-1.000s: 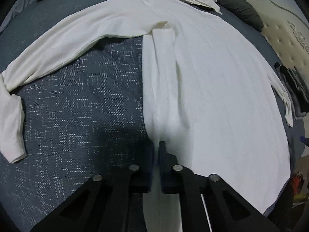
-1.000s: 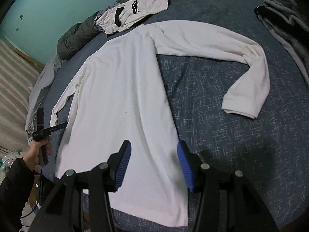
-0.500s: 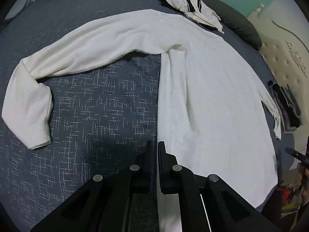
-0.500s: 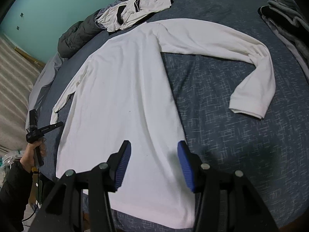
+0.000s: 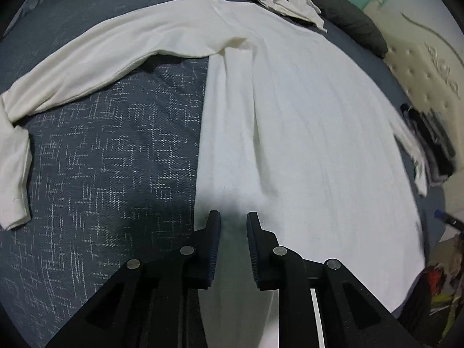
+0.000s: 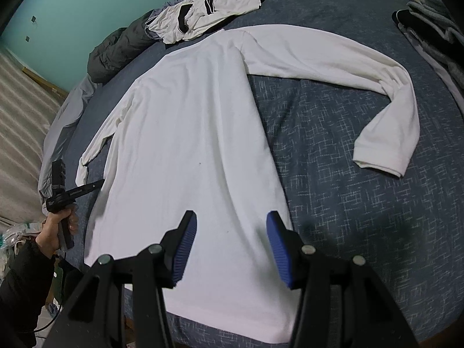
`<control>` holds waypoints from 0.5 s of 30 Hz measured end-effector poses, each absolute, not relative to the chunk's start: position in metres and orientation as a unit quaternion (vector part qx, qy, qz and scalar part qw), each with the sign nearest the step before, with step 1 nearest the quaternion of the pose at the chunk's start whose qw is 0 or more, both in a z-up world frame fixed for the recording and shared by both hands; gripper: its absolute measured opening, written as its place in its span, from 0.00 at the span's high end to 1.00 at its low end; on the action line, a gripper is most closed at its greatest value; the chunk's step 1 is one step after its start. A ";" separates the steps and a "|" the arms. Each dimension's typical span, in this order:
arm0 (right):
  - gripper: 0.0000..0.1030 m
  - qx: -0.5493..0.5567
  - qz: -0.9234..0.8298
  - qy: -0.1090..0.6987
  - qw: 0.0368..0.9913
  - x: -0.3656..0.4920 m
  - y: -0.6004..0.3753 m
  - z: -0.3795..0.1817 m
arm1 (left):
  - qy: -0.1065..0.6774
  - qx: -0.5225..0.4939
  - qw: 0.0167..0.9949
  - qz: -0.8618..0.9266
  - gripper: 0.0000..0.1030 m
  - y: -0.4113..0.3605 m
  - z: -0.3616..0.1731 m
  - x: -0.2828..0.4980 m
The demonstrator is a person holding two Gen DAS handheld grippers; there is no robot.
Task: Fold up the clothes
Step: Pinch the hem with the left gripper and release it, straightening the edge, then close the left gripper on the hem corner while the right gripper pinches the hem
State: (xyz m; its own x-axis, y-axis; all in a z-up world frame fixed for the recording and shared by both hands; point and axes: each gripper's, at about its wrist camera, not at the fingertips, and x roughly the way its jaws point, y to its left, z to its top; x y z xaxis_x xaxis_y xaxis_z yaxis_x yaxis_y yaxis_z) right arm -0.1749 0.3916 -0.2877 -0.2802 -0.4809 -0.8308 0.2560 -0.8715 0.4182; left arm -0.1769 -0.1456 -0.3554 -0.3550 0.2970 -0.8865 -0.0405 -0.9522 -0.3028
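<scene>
- white shirt (image 5: 304,133): lower hem hidden behind the gripper frame in the left wrist view; right edge smeared by blur
- dark folded clothes (image 6: 429,20): cut off at the right wrist view's edge
- person's sleeve (image 6: 20,284): runs out of frame; arm beyond unseen

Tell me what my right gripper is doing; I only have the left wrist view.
Observer: The right gripper is open above the lower part of the white shirt, with nothing between its fingers.
Operator: Is the hem lying flat? I can't see it from here.
Observer: Yes, the hem lies flat on the bed, close to its near edge.
</scene>
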 end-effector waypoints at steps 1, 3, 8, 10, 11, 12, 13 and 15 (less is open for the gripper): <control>0.51 0.554 -0.793 -0.102 0.231 -0.175 0.392 -0.288 | -0.112 -0.558 0.104 0.815 0.88 -0.145 -0.355 -0.176; 0.51 0.555 -0.793 -0.103 0.229 -0.175 0.392 -0.290 | -0.109 -0.555 0.107 0.818 0.99 -0.147 -0.353 -0.175; 0.51 0.556 -0.792 -0.106 0.228 -0.174 0.391 -0.291 | -0.147 -0.527 0.107 0.830 0.99 -0.171 -0.334 -0.164; 0.51 0.556 -0.792 -0.106 0.229 -0.174 0.391 -0.291 | -0.171 -0.514 0.100 0.835 0.99 -0.188 -0.328 -0.157; 0.51 0.555 -0.792 -0.106 0.229 -0.173 0.391 -0.291 | -0.183 -0.509 0.095 0.836 0.99 -0.198 -0.325 -0.153; 0.51 0.555 -0.792 -0.106 0.230 -0.173 0.391 -0.291 | -0.198 -0.504 0.091 0.836 0.99 -0.206 -0.324 -0.150; 0.51 0.556 -0.792 -0.106 0.229 -0.173 0.391 -0.291 | -0.215 -0.500 0.088 0.834 0.99 -0.213 -0.325 -0.148; 0.51 0.557 -0.792 -0.108 0.227 -0.173 0.392 -0.293 | -0.245 -0.492 0.082 0.831 0.99 -0.226 -0.326 -0.144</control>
State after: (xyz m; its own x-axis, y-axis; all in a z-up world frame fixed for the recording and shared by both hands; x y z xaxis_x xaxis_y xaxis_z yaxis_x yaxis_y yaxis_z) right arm -0.1729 0.3918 -0.2929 -0.2768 -0.4794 -0.8328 0.2390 -0.8738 0.4235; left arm -0.1439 -0.2256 -0.3260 -0.5022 0.3771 -0.7782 0.1056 -0.8664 -0.4880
